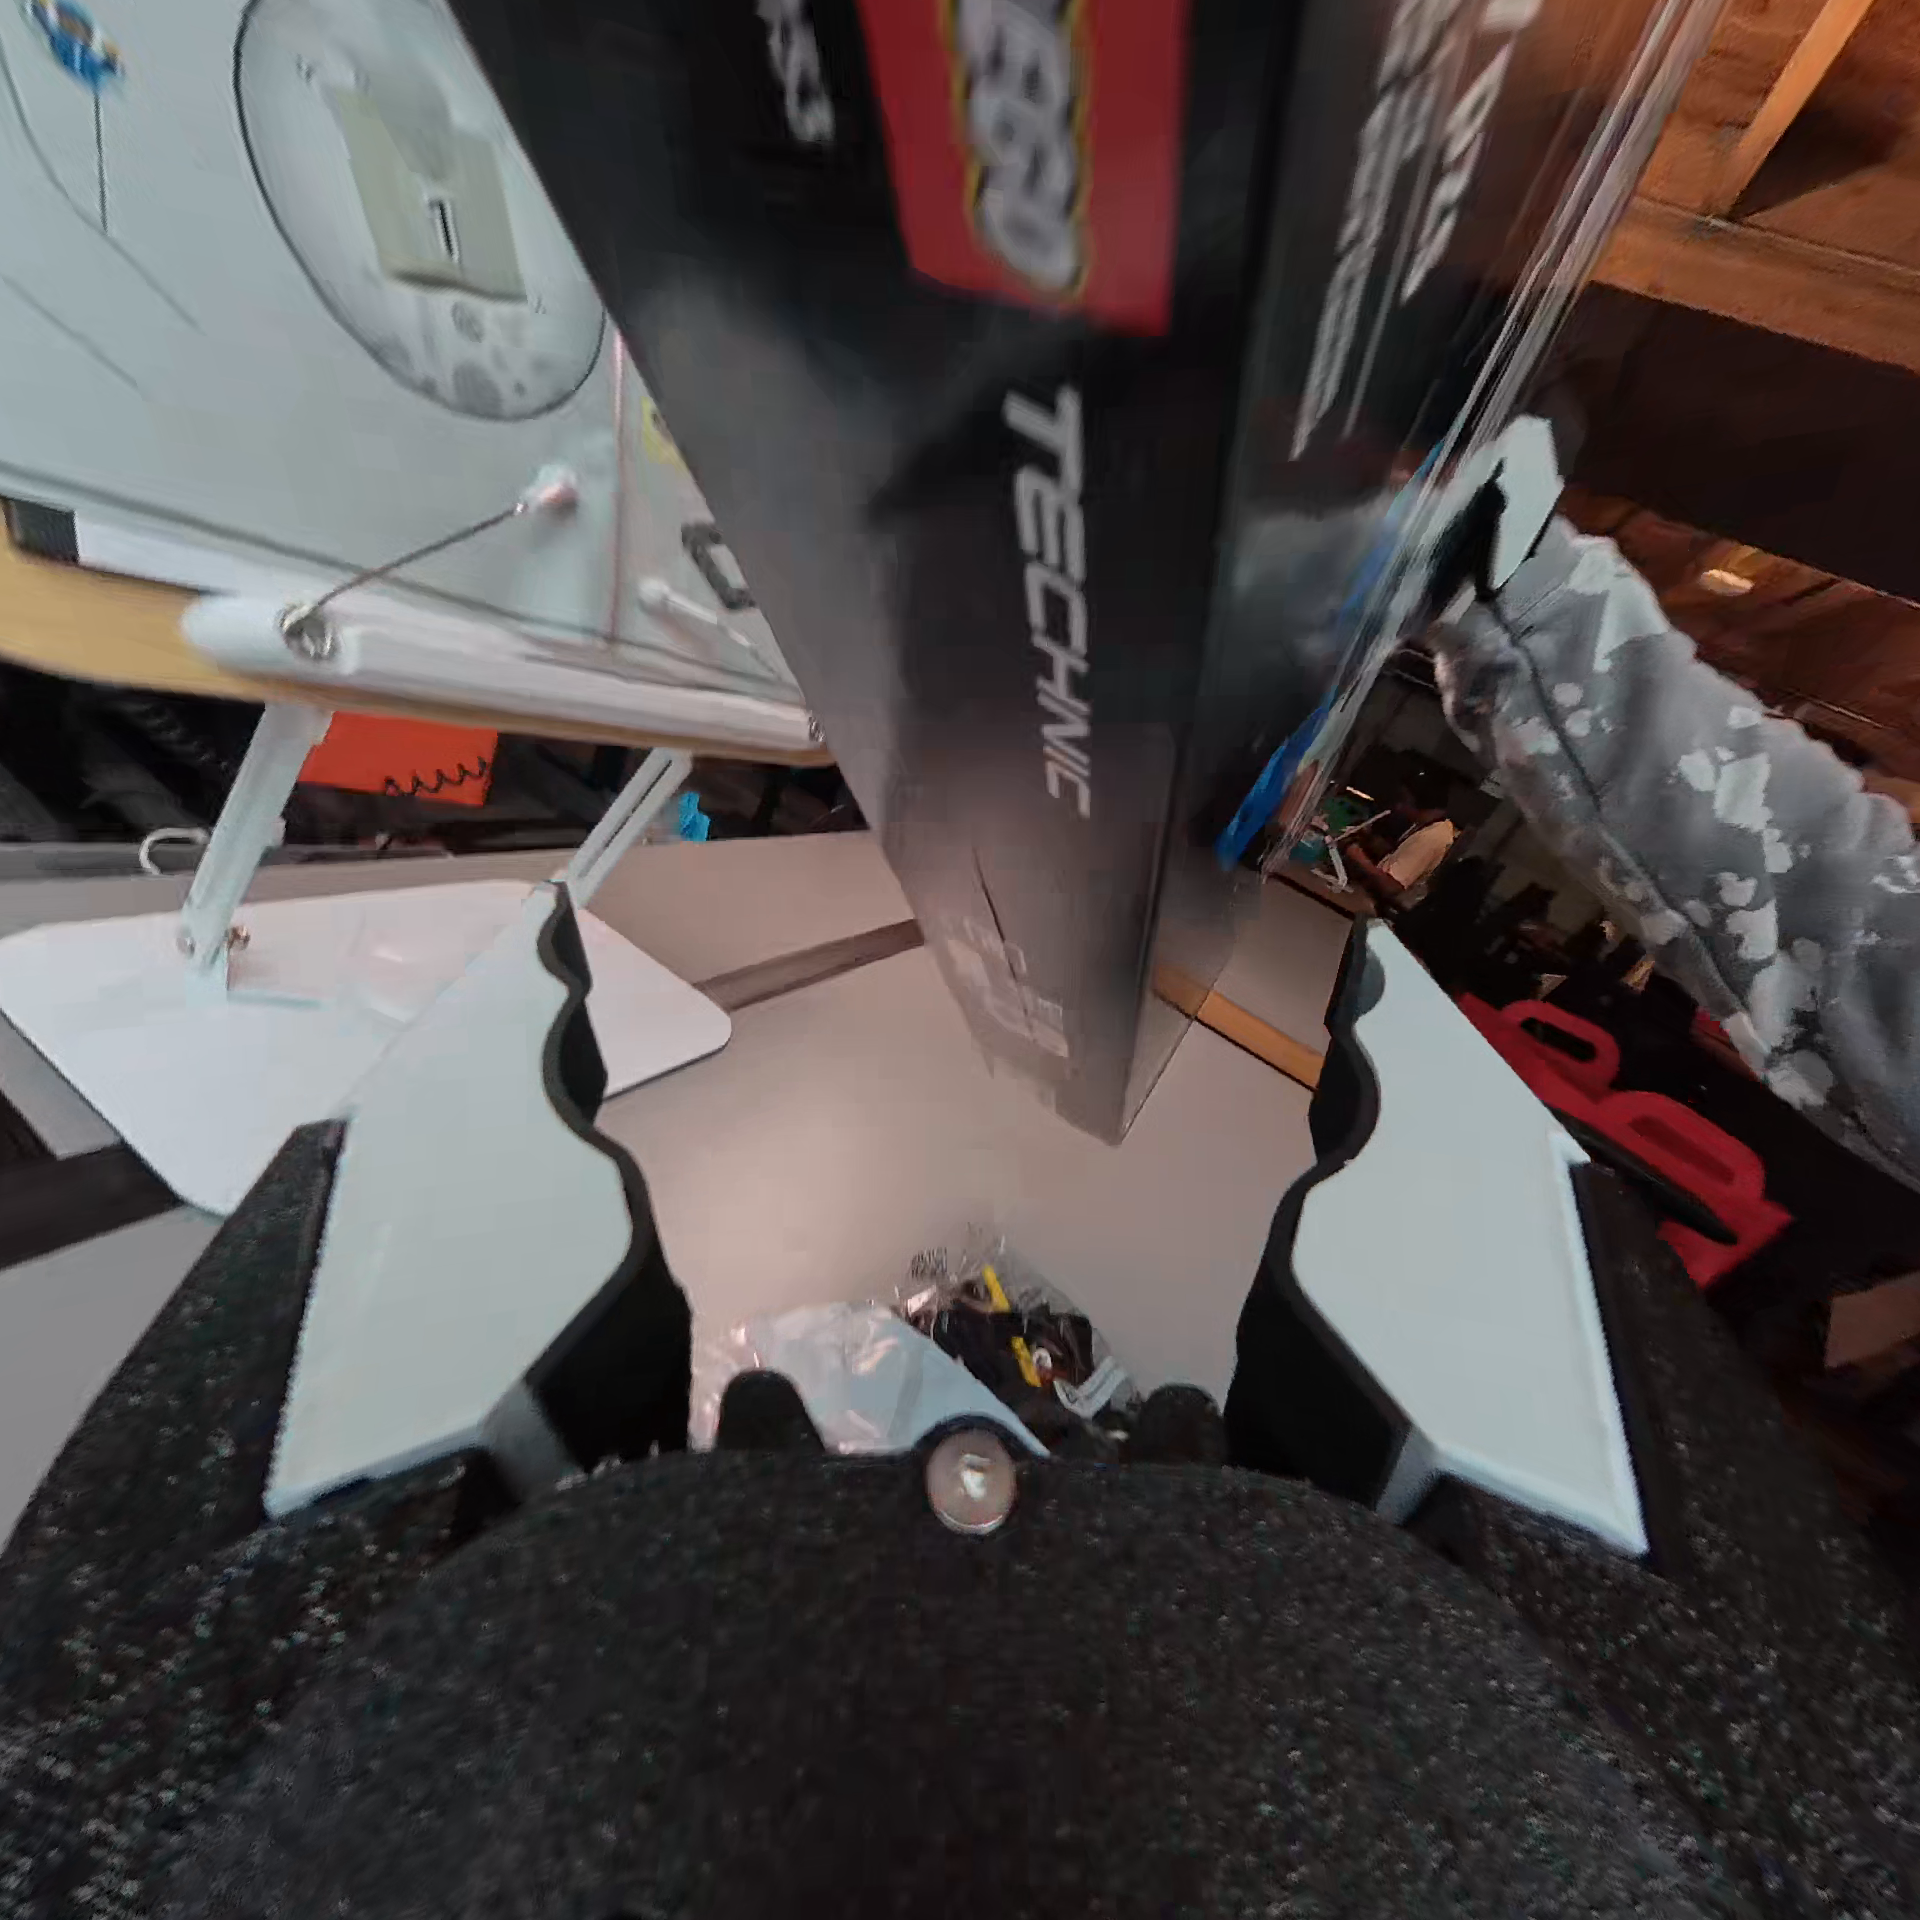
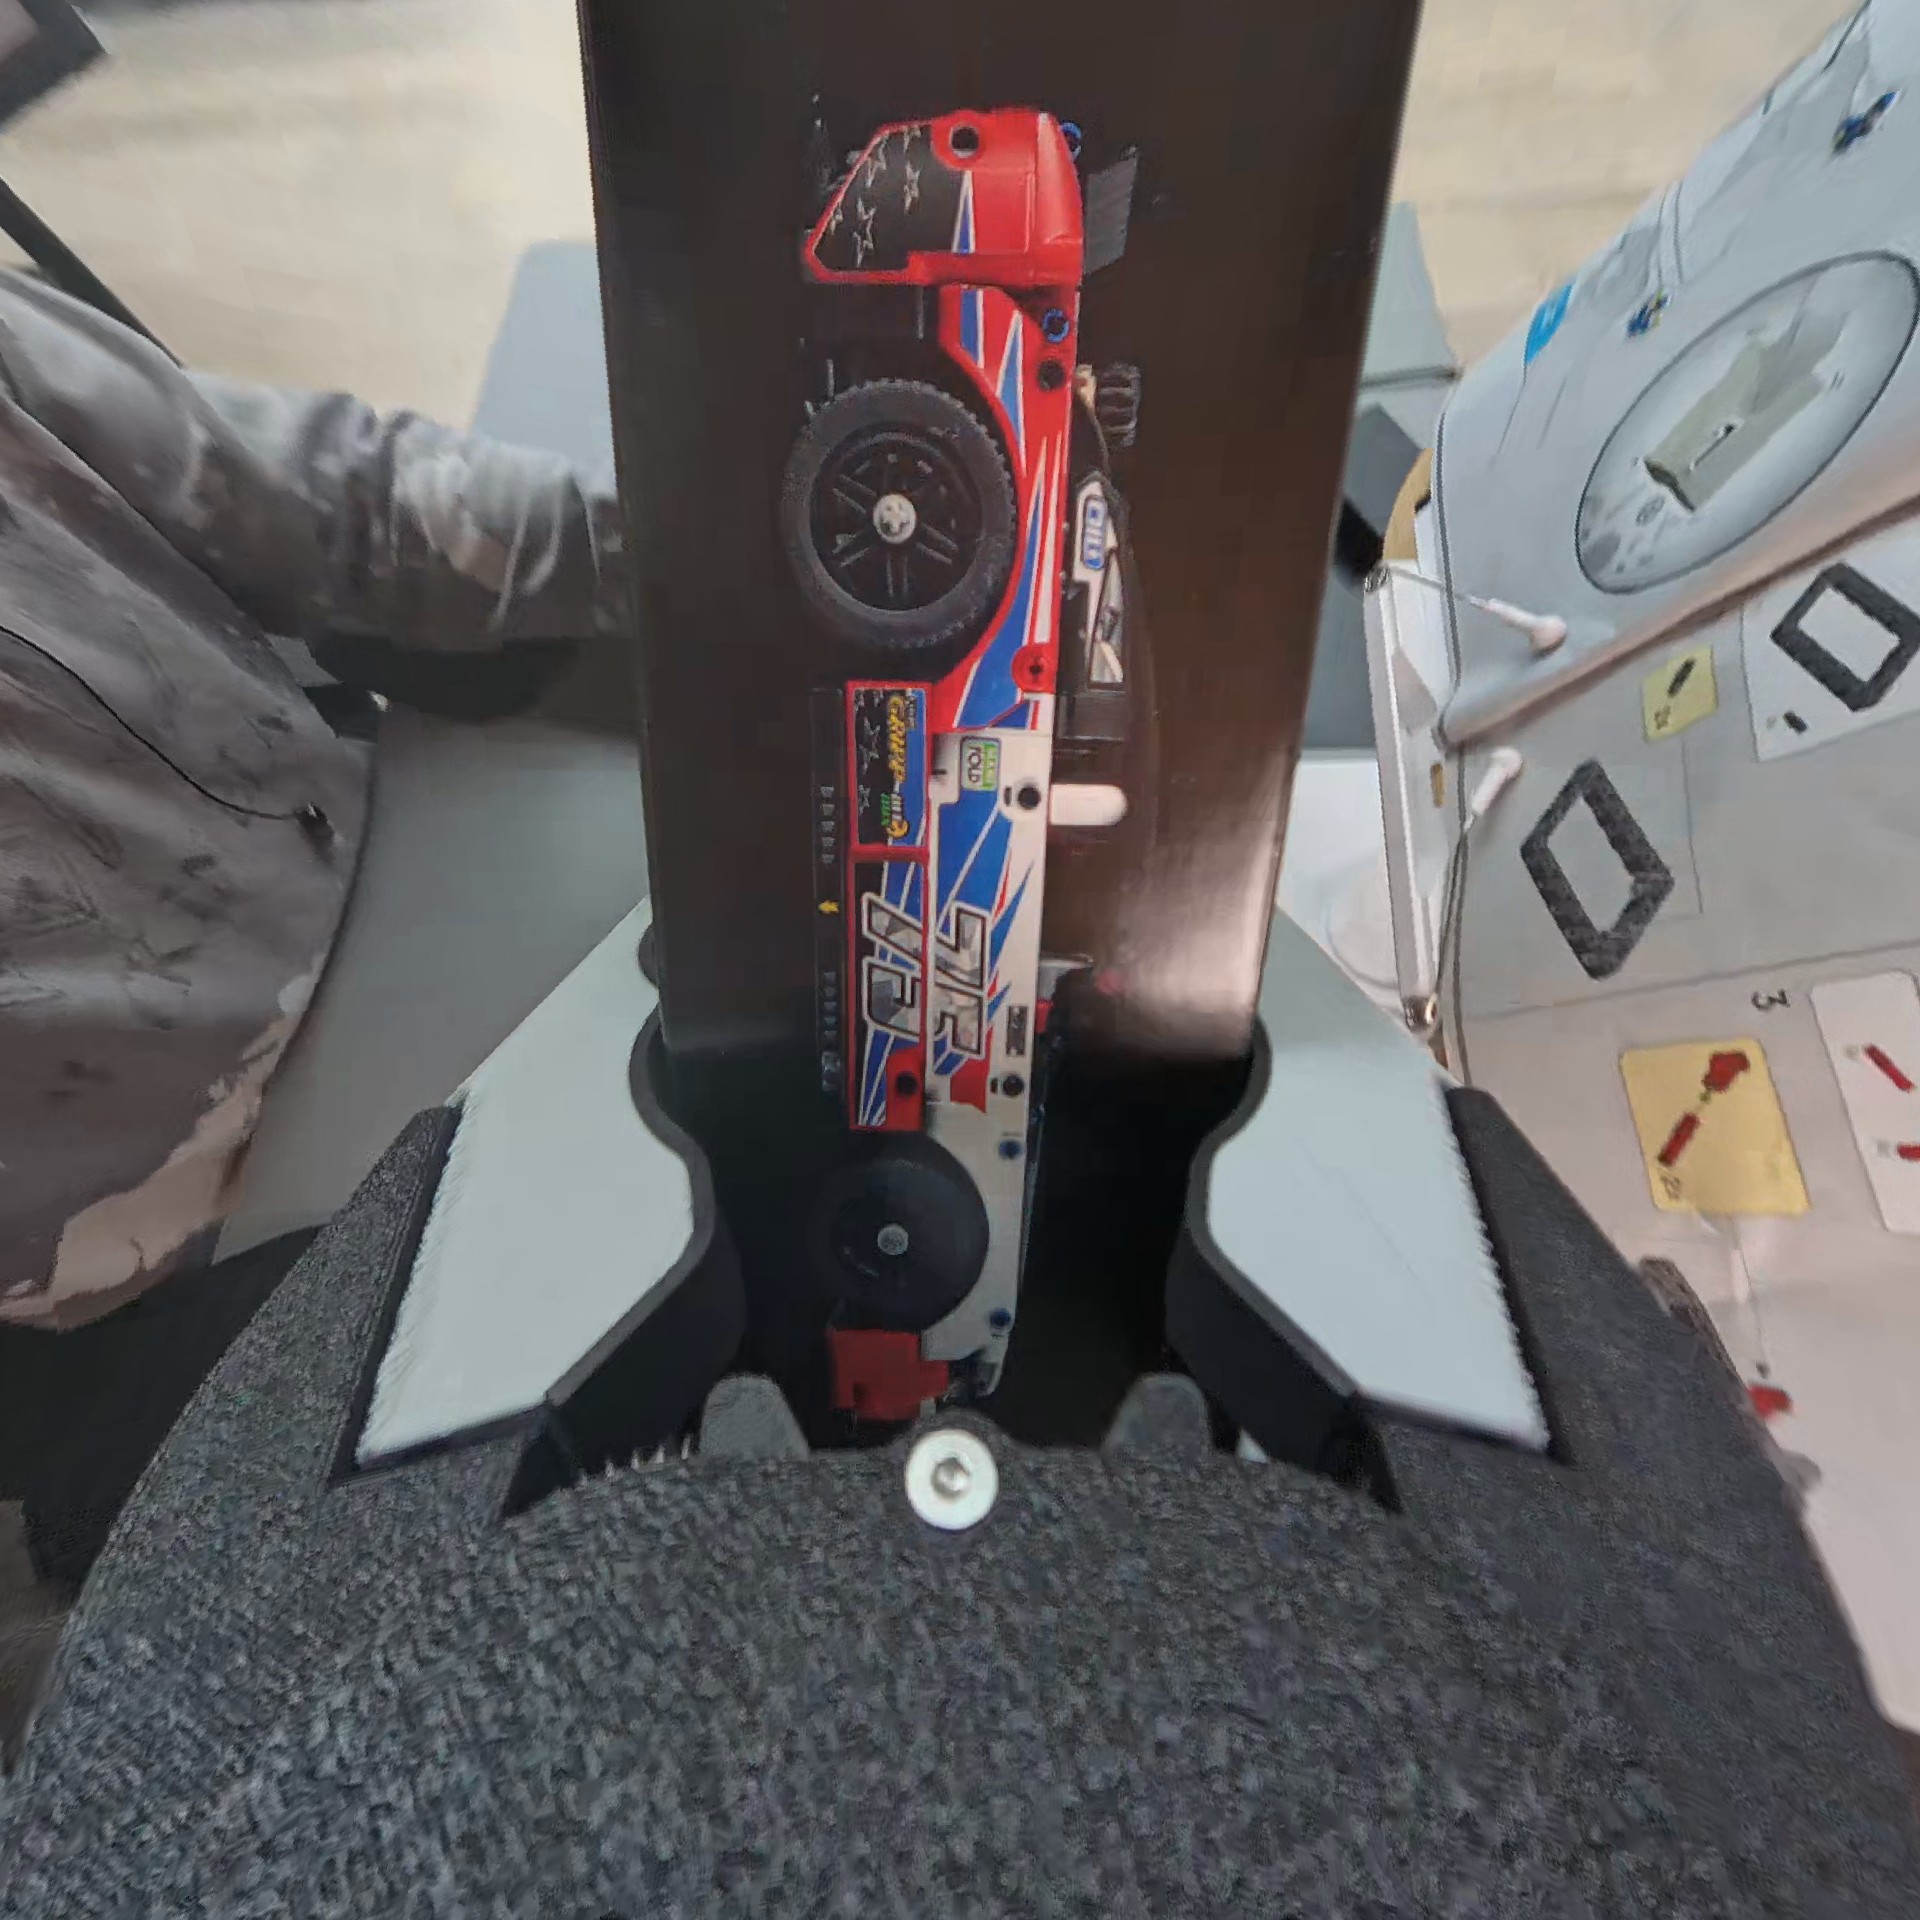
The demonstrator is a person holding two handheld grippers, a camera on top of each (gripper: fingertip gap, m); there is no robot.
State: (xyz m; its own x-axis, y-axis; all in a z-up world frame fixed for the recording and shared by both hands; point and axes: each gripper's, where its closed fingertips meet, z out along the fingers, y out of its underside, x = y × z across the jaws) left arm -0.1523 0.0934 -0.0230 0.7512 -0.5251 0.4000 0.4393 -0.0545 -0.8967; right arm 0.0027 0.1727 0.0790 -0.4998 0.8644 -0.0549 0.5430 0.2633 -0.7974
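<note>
A black toy-set box with a red, white and blue race car printed on it is clamped between the fingers of my right gripper and held up in the air. In the left wrist view the same box hangs tilted, its lower corner just above the grey table. My right gripper's fingers grip the box's far edge there. My left gripper is open and empty, just below and in front of the box's lower corner. A clear bag of small dark parts lies on the table between its fingers.
An open instruction booklet rests on a white wire stand with a flat base at the left; it also shows in the right wrist view. A person's grey patterned sleeve reaches in from the right. Red objects lie beyond the table edge.
</note>
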